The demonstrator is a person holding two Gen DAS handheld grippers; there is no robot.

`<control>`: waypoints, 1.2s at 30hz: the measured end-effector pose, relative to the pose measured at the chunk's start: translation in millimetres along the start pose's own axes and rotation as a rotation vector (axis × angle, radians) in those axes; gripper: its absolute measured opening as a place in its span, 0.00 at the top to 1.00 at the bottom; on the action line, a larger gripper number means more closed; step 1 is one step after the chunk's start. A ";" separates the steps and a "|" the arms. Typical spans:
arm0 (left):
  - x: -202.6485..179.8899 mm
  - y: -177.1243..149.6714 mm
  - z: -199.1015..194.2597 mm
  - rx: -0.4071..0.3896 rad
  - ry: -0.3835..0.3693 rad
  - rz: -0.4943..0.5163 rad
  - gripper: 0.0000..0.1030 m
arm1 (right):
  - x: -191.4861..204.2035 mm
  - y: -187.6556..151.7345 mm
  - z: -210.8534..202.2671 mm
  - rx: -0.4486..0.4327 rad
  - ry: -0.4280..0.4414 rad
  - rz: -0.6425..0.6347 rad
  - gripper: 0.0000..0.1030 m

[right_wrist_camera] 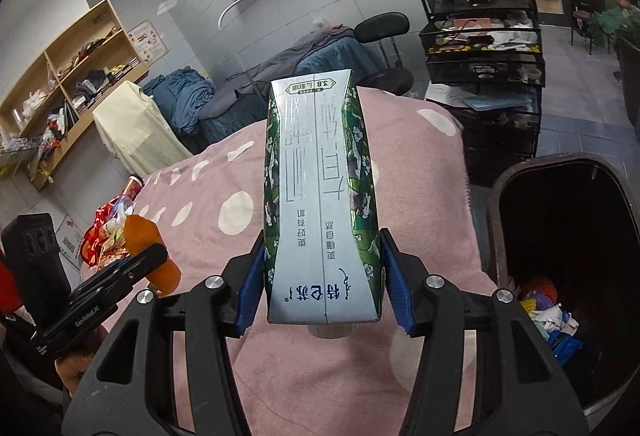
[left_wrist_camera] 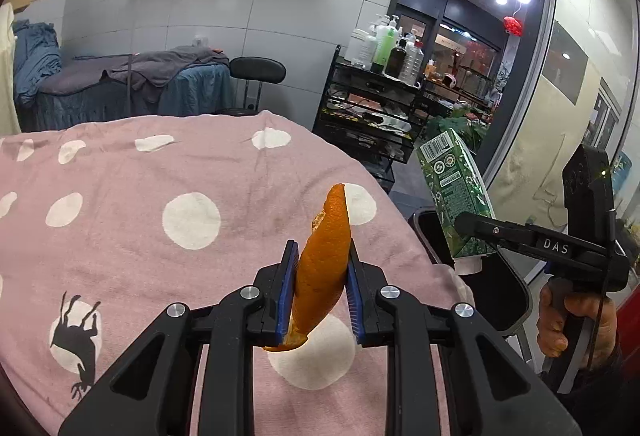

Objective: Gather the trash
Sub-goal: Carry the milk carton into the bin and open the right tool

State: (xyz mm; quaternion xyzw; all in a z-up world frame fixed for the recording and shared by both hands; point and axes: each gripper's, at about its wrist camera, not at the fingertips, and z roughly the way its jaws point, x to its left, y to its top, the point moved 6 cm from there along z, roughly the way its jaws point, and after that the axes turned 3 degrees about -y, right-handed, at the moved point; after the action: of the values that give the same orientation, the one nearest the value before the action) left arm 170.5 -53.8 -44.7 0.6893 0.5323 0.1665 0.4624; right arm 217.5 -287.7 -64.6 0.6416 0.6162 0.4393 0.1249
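Over the pink dotted blanket (left_wrist_camera: 120, 175), left gripper (left_wrist_camera: 322, 288) tilts down, jaws clamped on an orange peel (left_wrist_camera: 324, 268) standing on edge, long axis running up and away from the fingers. Right gripper (right_wrist_camera: 324, 276) beside it, also angled down, squeezes a green-and-white milk carton (right_wrist_camera: 320, 195) held cap-end toward the wrist, long axis pointing forward. A hand (left_wrist_camera: 568, 324) grips the right handle. Dark trash bin (right_wrist_camera: 504, 236) sits just right of the blanket edge, litter inside. Wrappers (right_wrist_camera: 106, 236) lie far left. Black rack (right_wrist_camera: 480, 35) behind.
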 end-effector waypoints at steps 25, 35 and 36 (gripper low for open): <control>-89.6 -8.9 42.6 0.081 -0.155 0.091 0.78 | -178.9 -35.2 -17.8 0.029 -0.454 0.203 0.48; -100.6 -15.4 53.6 0.117 -0.182 0.097 0.78 | -196.5 -47.8 -10.3 0.040 -0.490 0.226 0.36; -100.9 -16.0 54.7 0.122 -0.184 0.097 0.78 | -195.4 -46.5 -10.4 0.032 -0.488 0.229 0.34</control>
State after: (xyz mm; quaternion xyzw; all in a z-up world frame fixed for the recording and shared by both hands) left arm 162.6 -168.5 -59.5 0.7535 0.4628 0.0919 0.4579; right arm 206.8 -457.9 -171.3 0.7959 0.4983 0.2731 0.2091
